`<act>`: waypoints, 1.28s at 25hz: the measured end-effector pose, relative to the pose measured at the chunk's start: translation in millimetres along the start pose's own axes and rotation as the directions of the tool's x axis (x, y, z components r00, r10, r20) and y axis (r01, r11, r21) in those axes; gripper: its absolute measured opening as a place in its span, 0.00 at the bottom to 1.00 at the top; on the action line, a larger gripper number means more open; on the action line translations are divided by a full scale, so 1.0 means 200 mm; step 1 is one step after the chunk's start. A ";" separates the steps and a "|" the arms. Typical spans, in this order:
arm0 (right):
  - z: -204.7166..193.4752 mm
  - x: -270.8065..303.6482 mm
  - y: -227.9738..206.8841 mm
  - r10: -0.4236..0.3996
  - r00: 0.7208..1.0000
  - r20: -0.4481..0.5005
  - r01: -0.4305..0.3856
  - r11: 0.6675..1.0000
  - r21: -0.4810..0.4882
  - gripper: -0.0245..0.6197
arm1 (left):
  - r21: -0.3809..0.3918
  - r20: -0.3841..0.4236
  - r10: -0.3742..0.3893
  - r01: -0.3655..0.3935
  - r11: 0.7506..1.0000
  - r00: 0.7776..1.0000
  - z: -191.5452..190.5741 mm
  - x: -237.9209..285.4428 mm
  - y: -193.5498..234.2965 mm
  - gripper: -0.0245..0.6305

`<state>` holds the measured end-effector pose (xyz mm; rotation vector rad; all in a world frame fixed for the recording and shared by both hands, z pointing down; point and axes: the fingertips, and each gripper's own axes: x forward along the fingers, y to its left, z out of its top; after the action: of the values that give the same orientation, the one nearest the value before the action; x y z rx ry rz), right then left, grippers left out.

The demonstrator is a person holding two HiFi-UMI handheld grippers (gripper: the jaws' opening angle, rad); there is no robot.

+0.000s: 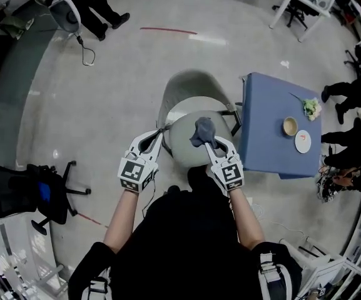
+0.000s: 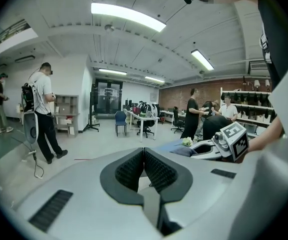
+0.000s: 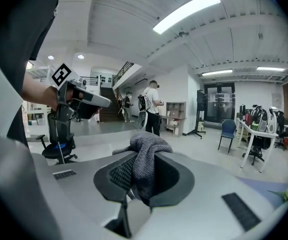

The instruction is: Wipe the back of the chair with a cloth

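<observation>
A pale grey chair (image 1: 183, 89) stands right in front of me in the head view, and both grippers hang over it. My right gripper (image 1: 210, 144) is shut on a bunched dark grey knitted cloth (image 1: 203, 130). The right gripper view shows the cloth (image 3: 144, 146) pinched between the jaws of that gripper (image 3: 143, 160) and spilling over their tips. My left gripper (image 1: 161, 131) is to the left of the cloth. Its jaws (image 2: 144, 151) meet at the tips with nothing between them. The right gripper (image 2: 223, 144) also appears in the left gripper view, at the right.
A blue table (image 1: 268, 136) stands just right of the chair, with a cup (image 1: 290, 126), a plate (image 1: 303, 141) and flowers (image 1: 311, 108) on it. A black office chair (image 1: 30, 192) is at the left. People stand at the top left (image 1: 99, 5) and the right edge (image 1: 355, 92).
</observation>
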<state>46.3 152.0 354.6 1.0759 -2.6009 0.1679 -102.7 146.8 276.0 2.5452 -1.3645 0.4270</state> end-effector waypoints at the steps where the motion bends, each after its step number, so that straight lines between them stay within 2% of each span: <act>1: 0.00 0.02 -0.04 0.012 1.000 -0.004 -0.012 1.000 -0.003 0.16 | -0.005 -0.004 0.009 -0.010 1.000 1.000 0.01 0.03 0.01 0.07; 8: 0.02 0.16 -0.30 0.089 0.996 -0.006 -0.089 0.996 -0.024 0.16 | -0.014 -0.019 0.070 -0.070 0.997 0.997 0.10 0.26 0.04 0.07; 13: 0.05 0.28 -0.38 0.145 0.989 0.009 -0.145 0.989 -0.023 0.16 | -0.026 -0.030 0.108 -0.109 0.994 0.994 0.11 0.34 0.08 0.07; 21: 0.10 0.43 -0.43 0.233 0.972 0.017 -0.232 0.971 -0.062 0.16 | -0.058 -0.051 0.173 -0.176 0.983 0.984 0.10 0.41 0.13 0.07; 27: 0.07 0.56 -0.46 0.257 0.966 0.027 -0.254 0.964 -0.079 0.16 | -0.042 -0.064 0.175 -0.178 0.983 0.983 0.08 0.46 0.14 0.07; 32: 0.07 0.75 -0.38 0.258 0.966 0.003 -0.256 0.961 -0.105 0.16 | -0.062 -0.068 0.154 -0.159 0.985 0.986 0.07 0.46 0.28 0.07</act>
<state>-2.9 -4.8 391.5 0.7047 -2.7233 0.0813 -98.0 40.7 298.1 2.3600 -1.5349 0.4756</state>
